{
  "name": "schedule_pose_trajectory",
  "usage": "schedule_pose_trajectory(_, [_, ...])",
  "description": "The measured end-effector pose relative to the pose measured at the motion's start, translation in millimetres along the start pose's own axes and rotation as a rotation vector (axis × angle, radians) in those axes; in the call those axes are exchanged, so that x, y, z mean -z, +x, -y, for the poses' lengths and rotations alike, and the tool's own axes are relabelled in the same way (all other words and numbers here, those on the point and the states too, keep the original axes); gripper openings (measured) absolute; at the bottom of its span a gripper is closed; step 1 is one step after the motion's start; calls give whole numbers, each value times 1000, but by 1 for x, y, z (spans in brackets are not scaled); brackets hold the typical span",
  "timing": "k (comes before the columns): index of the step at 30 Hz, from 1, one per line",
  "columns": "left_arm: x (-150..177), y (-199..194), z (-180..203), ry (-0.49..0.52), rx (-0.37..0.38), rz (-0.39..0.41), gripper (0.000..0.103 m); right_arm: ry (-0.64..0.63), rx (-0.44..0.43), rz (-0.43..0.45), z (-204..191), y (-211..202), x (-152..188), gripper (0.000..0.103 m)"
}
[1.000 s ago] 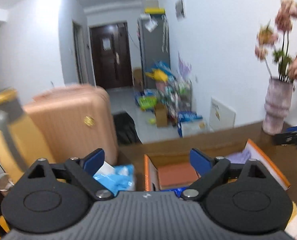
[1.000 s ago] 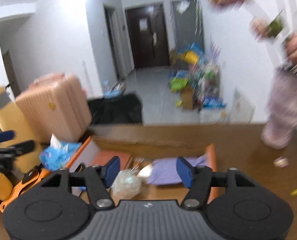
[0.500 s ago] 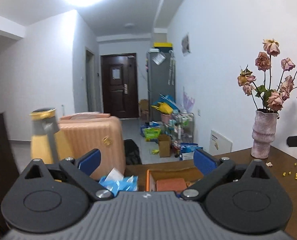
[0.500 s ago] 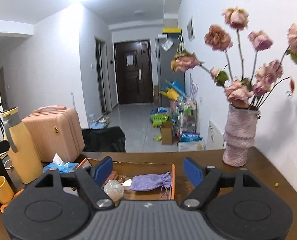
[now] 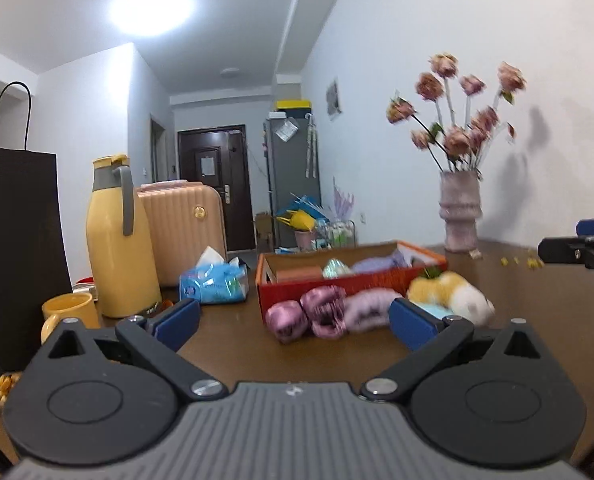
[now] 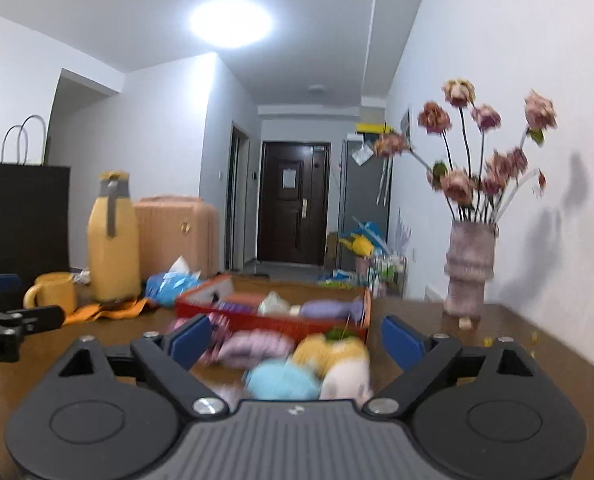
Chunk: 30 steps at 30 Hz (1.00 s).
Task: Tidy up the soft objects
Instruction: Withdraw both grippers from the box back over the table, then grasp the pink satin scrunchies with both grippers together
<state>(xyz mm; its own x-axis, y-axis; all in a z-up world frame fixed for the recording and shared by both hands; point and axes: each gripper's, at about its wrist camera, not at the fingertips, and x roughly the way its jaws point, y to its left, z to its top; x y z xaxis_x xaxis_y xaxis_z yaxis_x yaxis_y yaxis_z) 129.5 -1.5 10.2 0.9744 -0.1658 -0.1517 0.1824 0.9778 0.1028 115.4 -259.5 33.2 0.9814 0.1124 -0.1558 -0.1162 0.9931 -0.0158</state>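
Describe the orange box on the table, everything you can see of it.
The orange box is a shallow open-topped tray, apparently cardboard, with orange-red outer walls and a plain brown inside. It sits flat on the brown table, right of the blue tissue pack. Inside lie a purple pouch, a pale crinkly bundle and a reddish-brown block. Pink and lilac soft toys lie against its near wall, though blur hides exact contact.

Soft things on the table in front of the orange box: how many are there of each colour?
Shiny pink balls: 2
Lilac fuzzy piece: 1
Light blue ball: 1
Yellow-and-white plush: 1
Total: 5 (pictures blurred)
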Motion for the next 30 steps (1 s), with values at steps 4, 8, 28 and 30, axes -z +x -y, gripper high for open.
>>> schedule_pose_trajectory(4, [2, -11, -1, -6, 20, 0, 103, 18, -10, -46, -7, -16, 27, 92])
schedule_pose_trajectory(8, [-1, -6, -1, -1, 18, 0, 103, 2, 12, -57, -9, -16, 31, 92])
schedule_pose_trajectory(28, [10, 213, -57, -84, 75, -329, 71, 69, -171, -269, -23, 174, -6, 67])
schedule_pose_trajectory(30, [16, 242, -62, -77, 75, -354, 71, 74, -190, -315, -31, 214, -9, 64])
